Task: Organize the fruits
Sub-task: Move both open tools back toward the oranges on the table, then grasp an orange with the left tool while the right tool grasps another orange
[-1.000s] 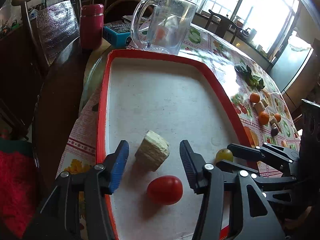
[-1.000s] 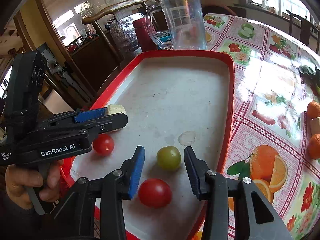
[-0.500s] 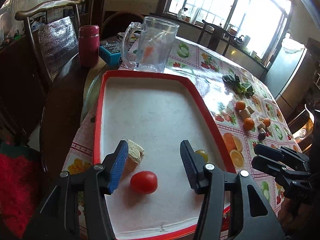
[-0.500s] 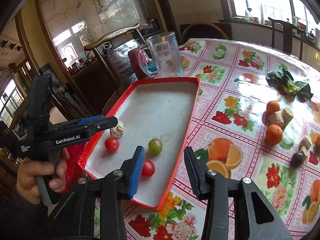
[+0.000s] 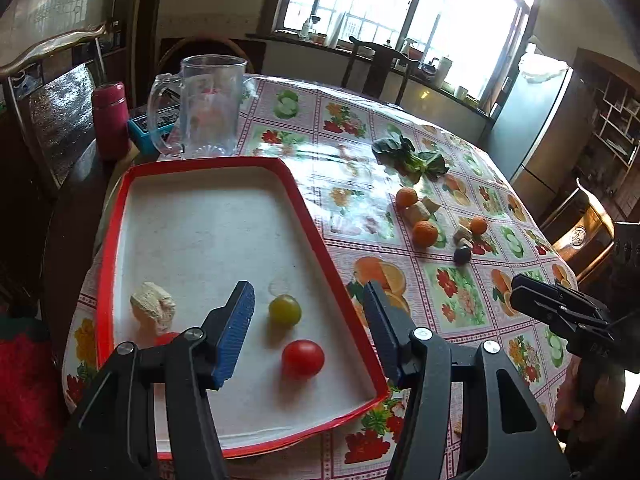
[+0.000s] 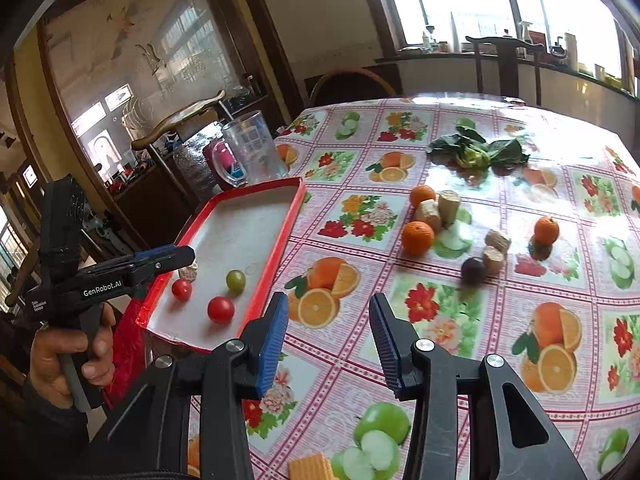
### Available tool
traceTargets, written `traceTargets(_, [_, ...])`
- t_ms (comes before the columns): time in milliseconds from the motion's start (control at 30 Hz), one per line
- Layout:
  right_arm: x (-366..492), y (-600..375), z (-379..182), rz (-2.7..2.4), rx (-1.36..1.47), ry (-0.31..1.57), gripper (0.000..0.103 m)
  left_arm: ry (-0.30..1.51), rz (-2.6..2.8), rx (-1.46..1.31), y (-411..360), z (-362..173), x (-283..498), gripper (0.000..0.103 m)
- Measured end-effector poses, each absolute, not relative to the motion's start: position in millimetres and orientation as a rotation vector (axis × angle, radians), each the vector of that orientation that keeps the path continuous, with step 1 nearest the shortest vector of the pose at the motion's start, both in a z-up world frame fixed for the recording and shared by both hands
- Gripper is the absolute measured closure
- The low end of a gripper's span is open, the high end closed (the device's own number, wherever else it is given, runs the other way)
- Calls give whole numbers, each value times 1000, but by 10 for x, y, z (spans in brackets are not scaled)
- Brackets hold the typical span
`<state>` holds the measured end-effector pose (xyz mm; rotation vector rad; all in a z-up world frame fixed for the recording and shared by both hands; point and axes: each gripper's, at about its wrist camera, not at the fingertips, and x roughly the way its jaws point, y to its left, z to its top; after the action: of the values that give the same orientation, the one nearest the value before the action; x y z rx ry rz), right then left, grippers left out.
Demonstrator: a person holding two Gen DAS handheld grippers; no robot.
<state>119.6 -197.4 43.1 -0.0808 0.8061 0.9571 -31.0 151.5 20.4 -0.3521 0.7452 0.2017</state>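
Note:
A red-rimmed tray (image 5: 312,216) (image 6: 280,236) holds a red tomato (image 5: 302,358) (image 6: 221,309), a green tomato (image 5: 285,309) (image 6: 235,280), a second red tomato (image 6: 181,289) and a pale chunk (image 5: 153,306). Three oranges (image 6: 417,237), a dark plum (image 6: 473,269) and several pale chunks (image 6: 448,205) lie on the tablecloth to the right. My left gripper (image 5: 308,320) is open and empty above the tray's near end. My right gripper (image 6: 328,336) is open and empty above the tablecloth, right of the tray.
A clear glass mug (image 5: 204,108), a red flask (image 5: 109,120) and a blue box (image 5: 150,126) stand behind the tray. Leafy greens (image 6: 476,150) lie at the table's far side. Chairs surround the table.
Both grippers have pulled back and up from the tray. The right gripper has swung right over the tablecloth. The fruits in the tray have stayed in place.

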Motion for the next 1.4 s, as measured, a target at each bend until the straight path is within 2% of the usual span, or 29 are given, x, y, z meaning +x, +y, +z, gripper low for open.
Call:
traceTargets(667, [1649, -2885, 322, 779, 3, 800, 58, 797, 44, -267, 633, 227, 168, 48])
traceTargets(1400, [2817, -2668, -31, 657, -50, 842, 59, 890, 10, -255, 366, -184, 1323, 48])
